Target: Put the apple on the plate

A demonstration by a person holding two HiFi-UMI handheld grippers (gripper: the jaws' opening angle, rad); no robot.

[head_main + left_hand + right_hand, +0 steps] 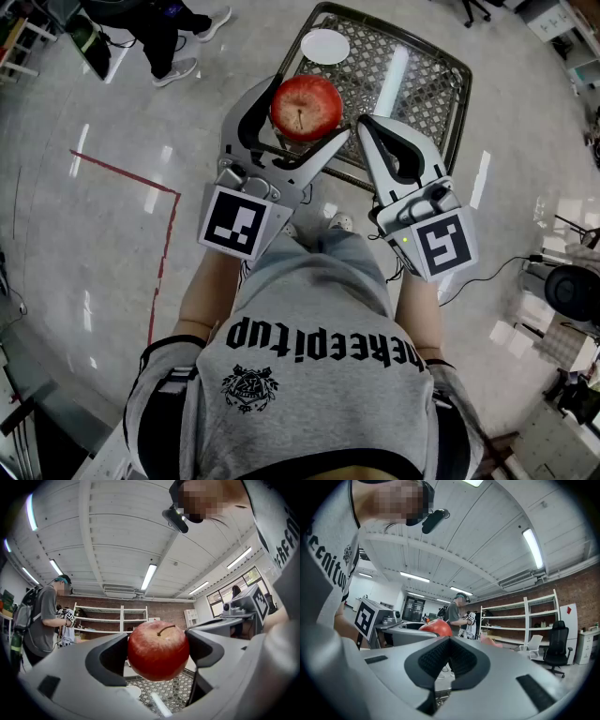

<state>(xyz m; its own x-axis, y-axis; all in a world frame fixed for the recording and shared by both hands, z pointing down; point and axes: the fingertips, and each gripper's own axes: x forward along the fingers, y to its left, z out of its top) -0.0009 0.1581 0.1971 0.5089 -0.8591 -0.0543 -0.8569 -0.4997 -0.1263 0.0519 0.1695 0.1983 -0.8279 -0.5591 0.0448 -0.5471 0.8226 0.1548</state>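
Left gripper (307, 108) jaws clamp the apple (158, 651) by mesh table (427, 103) bearing plate (324, 46); right gripper (364, 123) jaws closed.

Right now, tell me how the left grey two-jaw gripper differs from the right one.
The left grey two-jaw gripper has its jaws wide apart, clamped on the round red apple; the right grey two-jaw gripper has its jaws shut together. The left one carries a load; the right one is empty. Both are the same grey build and bear a black-and-white marker cube.
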